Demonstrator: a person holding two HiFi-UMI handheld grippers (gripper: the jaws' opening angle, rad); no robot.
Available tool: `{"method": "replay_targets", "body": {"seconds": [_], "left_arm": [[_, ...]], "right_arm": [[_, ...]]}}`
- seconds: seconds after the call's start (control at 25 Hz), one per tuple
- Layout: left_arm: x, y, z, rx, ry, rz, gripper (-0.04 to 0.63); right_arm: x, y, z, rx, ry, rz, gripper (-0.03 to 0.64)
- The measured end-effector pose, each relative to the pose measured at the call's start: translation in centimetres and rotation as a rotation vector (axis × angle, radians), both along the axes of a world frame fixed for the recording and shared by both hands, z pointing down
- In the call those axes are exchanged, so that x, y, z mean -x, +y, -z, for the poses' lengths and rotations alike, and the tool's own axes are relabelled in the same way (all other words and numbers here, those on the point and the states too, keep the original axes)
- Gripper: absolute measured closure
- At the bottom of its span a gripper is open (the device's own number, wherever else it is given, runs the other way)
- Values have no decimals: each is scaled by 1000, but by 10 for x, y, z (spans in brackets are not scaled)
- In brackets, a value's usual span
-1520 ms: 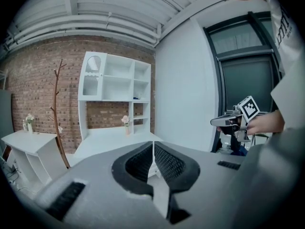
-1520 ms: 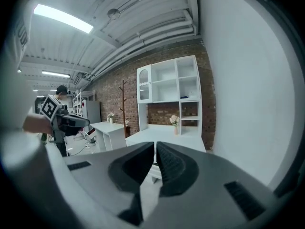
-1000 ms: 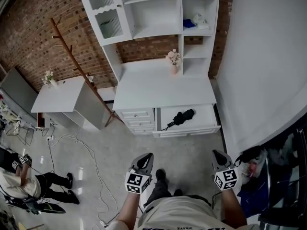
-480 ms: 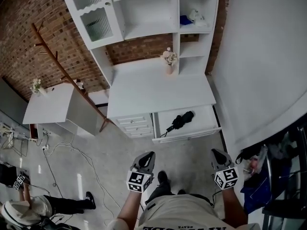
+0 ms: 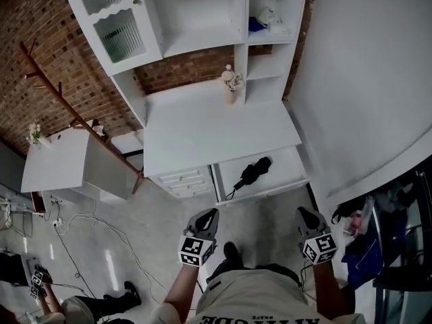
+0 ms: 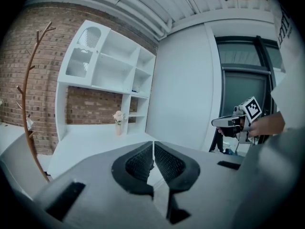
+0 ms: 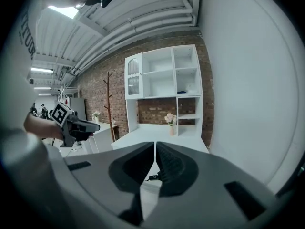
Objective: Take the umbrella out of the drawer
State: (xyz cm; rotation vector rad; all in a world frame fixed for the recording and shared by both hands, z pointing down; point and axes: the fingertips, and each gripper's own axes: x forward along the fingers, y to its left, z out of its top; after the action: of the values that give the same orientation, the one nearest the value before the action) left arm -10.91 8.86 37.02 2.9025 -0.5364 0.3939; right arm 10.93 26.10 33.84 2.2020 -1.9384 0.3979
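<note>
Umbrella [image 5: 251, 173] in open drawer [image 5: 289, 166], well ahead of left tongs [image 5: 210, 212] and right tongs [image 5: 303, 212]; both pressed together, empty.

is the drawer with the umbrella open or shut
Open: the drawer stands pulled out from the desk, the black umbrella lying exposed inside.

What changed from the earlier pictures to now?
Only the view shifted: the white desk looks a bit nearer, and the person on the floor slid almost out of sight. Nothing was grabbed or let go. The umbrella still lies in the open drawer, and the left tool and right tool stay shut and empty.
</note>
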Motion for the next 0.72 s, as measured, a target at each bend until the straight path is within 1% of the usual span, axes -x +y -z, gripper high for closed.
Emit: {"method": "replay_targets", "body": {"seconds": [0.08, 0.24, 0.56, 0.72], "left_arm": [[-1, -8, -2, 2, 1, -23, 566], [-4, -22, -4, 1, 6, -59, 565], [-13, -36, 2, -8, 14, -96, 565], [-17, -44, 3, -6, 14, -95, 565]], "right_arm": [[4, -7, 0, 6, 17, -8, 581], [12, -18, -5, 19, 17, -25, 581], [12, -40, 1, 22, 45, -24, 581], [10, -53, 1, 21, 49, -13, 581]]}}
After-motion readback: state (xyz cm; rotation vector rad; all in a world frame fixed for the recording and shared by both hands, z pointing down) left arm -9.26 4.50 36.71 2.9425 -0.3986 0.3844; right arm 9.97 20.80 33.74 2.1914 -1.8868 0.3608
